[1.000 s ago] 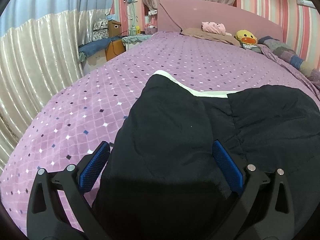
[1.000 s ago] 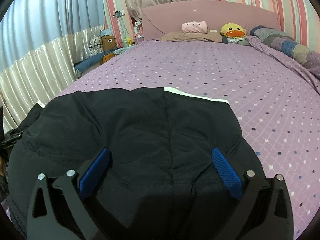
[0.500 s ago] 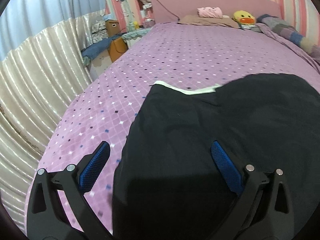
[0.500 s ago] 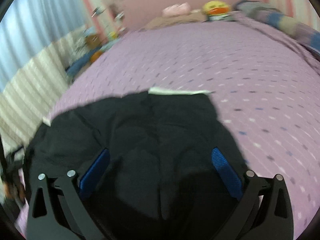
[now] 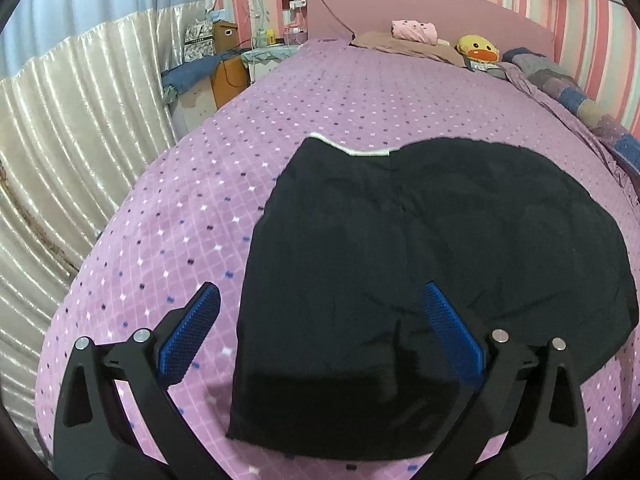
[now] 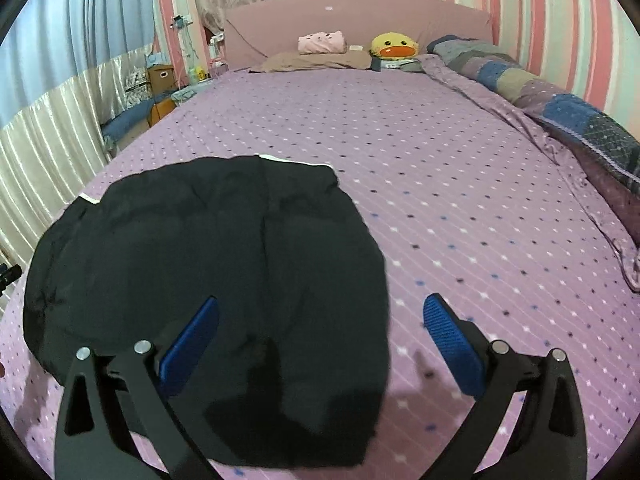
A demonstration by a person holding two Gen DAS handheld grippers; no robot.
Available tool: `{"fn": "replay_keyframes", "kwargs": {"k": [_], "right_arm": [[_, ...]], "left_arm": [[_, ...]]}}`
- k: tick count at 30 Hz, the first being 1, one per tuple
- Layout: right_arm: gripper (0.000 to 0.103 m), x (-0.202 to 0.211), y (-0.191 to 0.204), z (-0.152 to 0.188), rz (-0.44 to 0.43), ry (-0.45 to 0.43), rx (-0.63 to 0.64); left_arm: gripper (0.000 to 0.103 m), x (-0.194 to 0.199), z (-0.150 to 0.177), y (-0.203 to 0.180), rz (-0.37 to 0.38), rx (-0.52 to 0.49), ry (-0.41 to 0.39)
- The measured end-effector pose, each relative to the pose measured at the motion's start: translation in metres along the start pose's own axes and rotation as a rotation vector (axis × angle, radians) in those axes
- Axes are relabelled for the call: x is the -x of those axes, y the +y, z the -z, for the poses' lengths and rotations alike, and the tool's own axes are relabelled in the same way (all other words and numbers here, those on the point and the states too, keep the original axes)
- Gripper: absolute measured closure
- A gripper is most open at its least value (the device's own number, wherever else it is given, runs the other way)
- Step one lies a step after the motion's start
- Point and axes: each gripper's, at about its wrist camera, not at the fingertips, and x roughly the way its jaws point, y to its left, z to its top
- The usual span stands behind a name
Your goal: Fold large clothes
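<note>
A black garment [image 5: 420, 256] with a white trim strip at its far edge lies folded flat on the purple dotted bedspread [image 5: 192, 216]. My left gripper [image 5: 320, 328] hovers open above its near left corner, one blue pad over the bedspread and the other over the cloth. In the right wrist view the same black garment [image 6: 208, 256] fills the lower left. My right gripper [image 6: 320, 336] hangs open over its near right edge, with nothing between the fingers.
At the bed's head are a pink headboard [image 6: 360, 20], a tan pillow [image 6: 316, 60], a pink folded cloth [image 6: 322, 42] and a yellow duck toy [image 6: 394, 46]. A patchwork quilt [image 6: 560, 108] runs along the right side. Curtains [image 5: 72, 128] and cluttered boxes [image 5: 216, 68] stand left.
Both grippers have pulled back and up from the garment. The left view now shows its left edge and near corner, the right view its right edge. The garment lies still.
</note>
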Motion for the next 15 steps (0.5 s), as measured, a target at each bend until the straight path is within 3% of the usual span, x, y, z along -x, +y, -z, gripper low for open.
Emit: {"fn": "replay_keyframes", "kwargs": {"k": [6,15], "right_arm": [[0.002,0.000,-0.005,0.022,0.000,0.047,0.010],[0.002,-0.037,-0.028,0.049,-0.076,0.160,-0.102]], "left_arm": [[0.003,-0.006,0.025,0.000,-0.006,-0.010,0.069],[0.003,0.005,0.035,0.009,-0.009,0.012,0.061]]}}
